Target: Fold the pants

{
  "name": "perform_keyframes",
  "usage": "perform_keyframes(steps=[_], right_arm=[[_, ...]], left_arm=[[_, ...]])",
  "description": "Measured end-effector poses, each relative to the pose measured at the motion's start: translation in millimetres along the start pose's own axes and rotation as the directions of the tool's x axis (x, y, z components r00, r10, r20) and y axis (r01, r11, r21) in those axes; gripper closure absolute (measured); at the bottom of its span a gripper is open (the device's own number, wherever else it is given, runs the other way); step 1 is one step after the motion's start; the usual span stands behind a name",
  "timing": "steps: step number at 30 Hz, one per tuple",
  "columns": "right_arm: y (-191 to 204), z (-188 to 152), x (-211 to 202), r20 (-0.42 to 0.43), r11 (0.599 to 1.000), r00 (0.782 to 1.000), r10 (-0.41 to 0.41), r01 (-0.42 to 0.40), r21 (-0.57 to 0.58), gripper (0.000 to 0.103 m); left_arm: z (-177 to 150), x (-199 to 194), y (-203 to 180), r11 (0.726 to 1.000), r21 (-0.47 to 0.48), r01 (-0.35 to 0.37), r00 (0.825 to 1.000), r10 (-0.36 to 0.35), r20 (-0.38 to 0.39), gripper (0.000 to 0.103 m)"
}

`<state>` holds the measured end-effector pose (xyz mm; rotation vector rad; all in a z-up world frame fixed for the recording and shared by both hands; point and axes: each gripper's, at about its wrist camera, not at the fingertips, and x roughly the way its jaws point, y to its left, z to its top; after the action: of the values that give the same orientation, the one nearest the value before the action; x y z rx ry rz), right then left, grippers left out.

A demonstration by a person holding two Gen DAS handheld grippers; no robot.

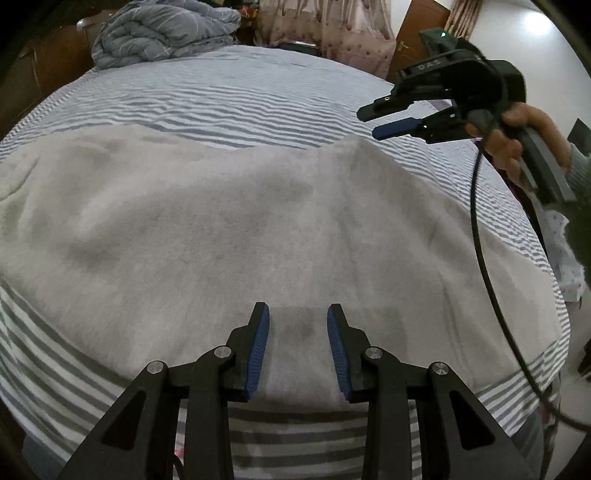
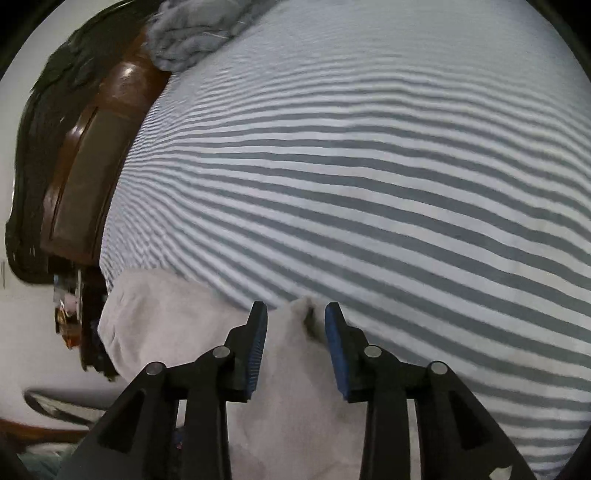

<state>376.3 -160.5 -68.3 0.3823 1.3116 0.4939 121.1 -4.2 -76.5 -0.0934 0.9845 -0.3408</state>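
Light grey pants point(image 1: 221, 221) lie spread across the striped bed sheet point(image 1: 240, 96). My left gripper point(image 1: 297, 310) hovers over their near edge, open, with nothing between its blue pads. At the upper right a hand point(image 1: 517, 136) holds my right gripper point(image 1: 373, 122) just above a raised peak of fabric at the pants' far right corner. Its jaws stand apart and the cloth is not pinched. In the right wrist view the right gripper point(image 2: 295, 308) is open, and that bunched corner of the pants point(image 2: 166, 317) sits below the gap between the fingers.
A crumpled grey-blue quilt point(image 1: 159, 33) is piled at the bed's far left corner. A brown wooden bed frame point(image 2: 96, 147) runs along the left side. A black cable point(image 1: 480, 240) hangs from the right gripper across the bed's right edge. Pink curtains point(image 1: 325, 26) hang behind.
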Motion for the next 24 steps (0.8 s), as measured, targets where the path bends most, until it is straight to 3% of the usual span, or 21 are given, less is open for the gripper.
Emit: perform_keyframes(steps=[4, 7, 14, 17, 19, 21, 24], right_arm=[[18.0, -18.7, 17.2, -0.036, 0.998, 0.999, -0.002, 0.000, -0.059, 0.081], [11.8, -14.9, 37.9, -0.011, 0.993, 0.994, -0.113, 0.113, -0.031, 0.092], [1.7, -7.9, 45.3, 0.018, 0.988, 0.988, -0.152, 0.152, 0.010, 0.095], [0.9, -20.5, 12.3, 0.076, 0.992, 0.990, -0.116, 0.112, 0.062, 0.088], [-5.6, -41.2, -24.8, 0.156, 0.993, 0.984, -0.082, 0.068, 0.094, 0.073], [-19.7, -77.1, -67.6, 0.234, 0.991, 0.969, -0.078, 0.050, 0.125, 0.066], [-57.7, -146.5, -123.8, 0.306, 0.976, 0.945, -0.115, 0.050, 0.211, 0.066]], left_arm=[[-11.6, -0.8, -16.8, 0.998, 0.066, 0.002, 1.000, -0.001, -0.004, 0.069], [-20.0, 8.4, -21.3, 0.993, 0.110, -0.035, 0.999, 0.038, -0.028, 0.069], [-30.5, 12.9, -31.8, 0.970, 0.224, -0.091, 0.996, 0.086, 0.029, 0.069], [-32.5, 15.5, -43.3, 0.946, 0.293, -0.136, 0.991, 0.126, 0.055, 0.068], [-27.6, 15.8, -42.2, 0.953, 0.279, -0.121, 0.993, 0.115, 0.036, 0.068], [-19.3, 12.6, -38.0, 0.967, 0.237, -0.090, 0.996, 0.090, 0.012, 0.068], [-9.2, 2.7, -38.6, 0.975, 0.195, -0.102, 0.995, 0.098, 0.031, 0.068]])
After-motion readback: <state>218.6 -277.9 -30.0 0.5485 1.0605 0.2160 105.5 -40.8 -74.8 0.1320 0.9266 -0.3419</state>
